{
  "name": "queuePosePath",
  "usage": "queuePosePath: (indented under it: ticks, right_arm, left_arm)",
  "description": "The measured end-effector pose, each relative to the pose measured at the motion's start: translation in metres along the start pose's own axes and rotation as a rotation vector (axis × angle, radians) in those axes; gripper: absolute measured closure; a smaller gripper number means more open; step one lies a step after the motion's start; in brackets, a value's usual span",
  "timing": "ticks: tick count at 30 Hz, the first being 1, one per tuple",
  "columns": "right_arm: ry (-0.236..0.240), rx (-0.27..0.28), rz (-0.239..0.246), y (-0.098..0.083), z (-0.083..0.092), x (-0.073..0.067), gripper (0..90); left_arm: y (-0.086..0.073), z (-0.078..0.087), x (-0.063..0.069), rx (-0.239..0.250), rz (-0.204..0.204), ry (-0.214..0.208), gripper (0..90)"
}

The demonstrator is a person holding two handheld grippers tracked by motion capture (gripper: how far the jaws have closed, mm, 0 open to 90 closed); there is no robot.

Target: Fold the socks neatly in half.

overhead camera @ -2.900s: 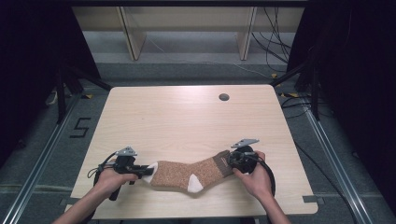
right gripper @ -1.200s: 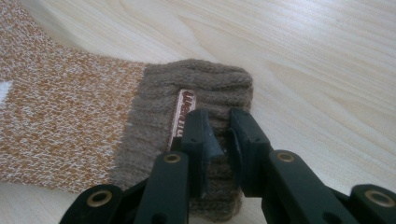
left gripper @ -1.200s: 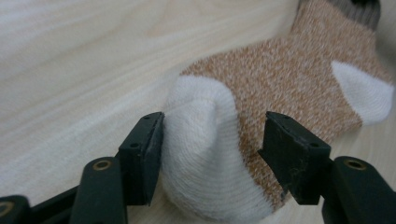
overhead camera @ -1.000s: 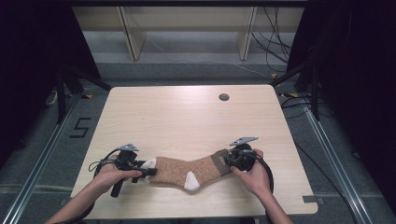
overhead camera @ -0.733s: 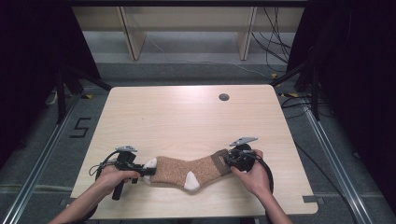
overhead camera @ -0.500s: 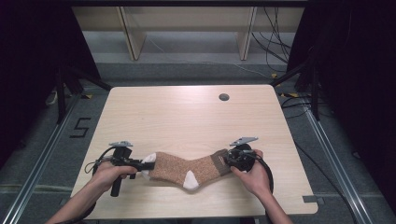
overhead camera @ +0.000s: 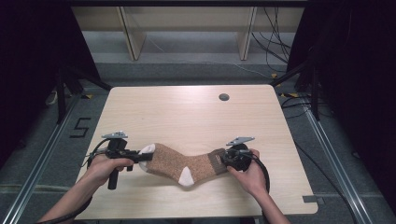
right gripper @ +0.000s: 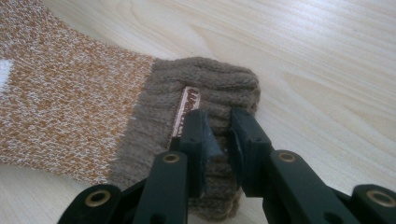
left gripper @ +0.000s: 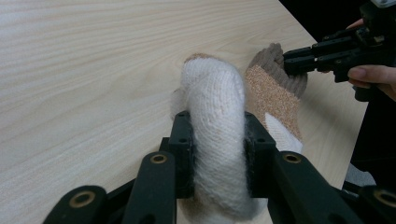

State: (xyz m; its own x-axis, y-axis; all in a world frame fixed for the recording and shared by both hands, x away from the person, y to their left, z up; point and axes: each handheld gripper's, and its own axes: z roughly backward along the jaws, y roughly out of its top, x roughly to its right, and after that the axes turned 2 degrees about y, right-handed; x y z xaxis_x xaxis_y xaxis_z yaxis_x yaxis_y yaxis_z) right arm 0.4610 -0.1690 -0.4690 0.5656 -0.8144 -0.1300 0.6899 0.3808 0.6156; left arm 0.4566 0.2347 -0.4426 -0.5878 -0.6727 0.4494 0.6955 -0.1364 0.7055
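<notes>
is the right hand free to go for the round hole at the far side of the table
Probably not yet: the right tongs are shut on the sock cuff, while the left tongs pinch its toe. The tabletop up to the hole is otherwise bare.

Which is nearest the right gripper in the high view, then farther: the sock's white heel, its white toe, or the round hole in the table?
1. White heel, just left of the right gripper.
2. Round hole, straight up the table.
3. White toe, at the sock's far left end.
</notes>
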Motion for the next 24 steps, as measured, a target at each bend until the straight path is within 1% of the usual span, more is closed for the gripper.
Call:
queuePosePath:
  ticks: [2,3,4,5,6,7,8,9,10,11,12,13,14,15,16,17,18,19,20,21,22,23,24]
  right_arm:
    - [0.003,0.0,0.002,0.001,-0.001,0.0,76.2]
    - [0.002,0.001,0.01,0.001,-0.001,0.0,76.2]
    - [0.001,0.004,0.0,0.001,-0.001,-0.001,76.2]
    - [0.001,0.006,0.009,0.001,-0.002,-0.001,76.2]
    - [0.003,0.007,0.004,0.001,-0.002,-0.002,76.1]
    - [0.005,0.009,0.001,0.002,-0.002,-0.002,75.6]
    - [0.013,0.012,-0.011,0.003,-0.001,-0.002,74.0]
    - [0.021,0.018,-0.016,0.005,0.001,-0.002,71.4]
    - [0.029,0.06,-0.008,0.006,0.002,-0.001,70.0]
    - [0.015,0.063,-0.012,0.009,0.008,0.0,69.8]
    - [0.0,0.079,-0.039,0.009,0.012,0.0,70.8]
    - [-0.009,0.098,-0.037,0.009,0.015,0.003,71.9]
    - [-0.006,0.101,-0.031,0.009,0.015,0.007,72.7]
    - [-0.007,0.078,-0.051,0.007,0.014,0.007,73.0]
    - [0.004,0.064,-0.034,0.005,0.011,0.009,73.0]
    - [0.011,0.047,-0.024,0.003,0.008,0.011,73.0]
    - [0.011,0.044,-0.053,0.001,0.005,0.01,73.1]
    - [0.021,0.047,-0.077,-0.001,0.002,0.01,73.2]
    - [0.035,0.033,-0.112,-0.002,0.001,0.009,73.7]
    - [0.049,0.01,-0.142,-0.001,0.0,0.008,74.3]
    - [0.043,0.037,-0.118,-0.001,-0.003,0.009,74.6]
    - [0.048,0.02,-0.133,0.0,-0.003,0.007,74.8]
    - [0.051,0.036,-0.103,0.0,-0.005,0.008,74.8]
  left_arm:
    - [0.002,0.001,0.002,0.01,-0.007,0.005,70.0]
    - [0.004,0.002,0.003,0.013,-0.008,-0.002,70.1]
    - [0.005,0.002,0.003,0.018,-0.012,-0.003,70.1]
    - [0.006,0.003,0.004,0.023,-0.014,-0.004,70.1]
    - [0.007,0.004,0.004,0.025,-0.015,-0.005,70.1]
    - [0.008,0.004,0.006,0.028,-0.018,0.007,70.1]
    - [0.008,0.004,0.006,0.031,-0.02,-0.003,70.1]
    - [0.009,0.005,0.007,0.033,-0.023,0.008,70.1]
    - [0.009,0.004,0.008,0.04,-0.024,0.005,70.1]
    - [0.01,0.005,0.008,0.036,-0.026,0.001,70.1]
    - [0.01,0.005,0.01,0.045,-0.021,0.006,70.1]
    - [0.01,0.005,0.01,0.05,-0.018,0.005,70.1]
    - [0.01,0.005,0.01,0.044,-0.02,0.002,70.1]
    - [0.01,0.005,0.011,0.043,-0.022,0.006,70.1]
    - [0.011,0.006,0.012,0.054,-0.021,0.013,70.1]
    - [0.012,0.006,0.012,0.058,-0.021,0.007,70.1]
    - [0.013,0.006,0.013,0.063,-0.017,0.016,70.1]
    - [0.013,0.007,0.014,0.072,-0.018,0.009,70.2]
    - [0.014,0.006,0.015,0.083,-0.018,0.006,70.2]
    - [0.015,0.007,0.017,0.081,-0.021,0.008,70.3]
    - [0.017,0.007,0.019,0.091,-0.026,-0.001,70.3]
    - [0.019,0.007,0.021,0.099,-0.026,-0.001,70.3]
    - [0.02,0.007,0.023,0.104,-0.028,0.0,70.3]
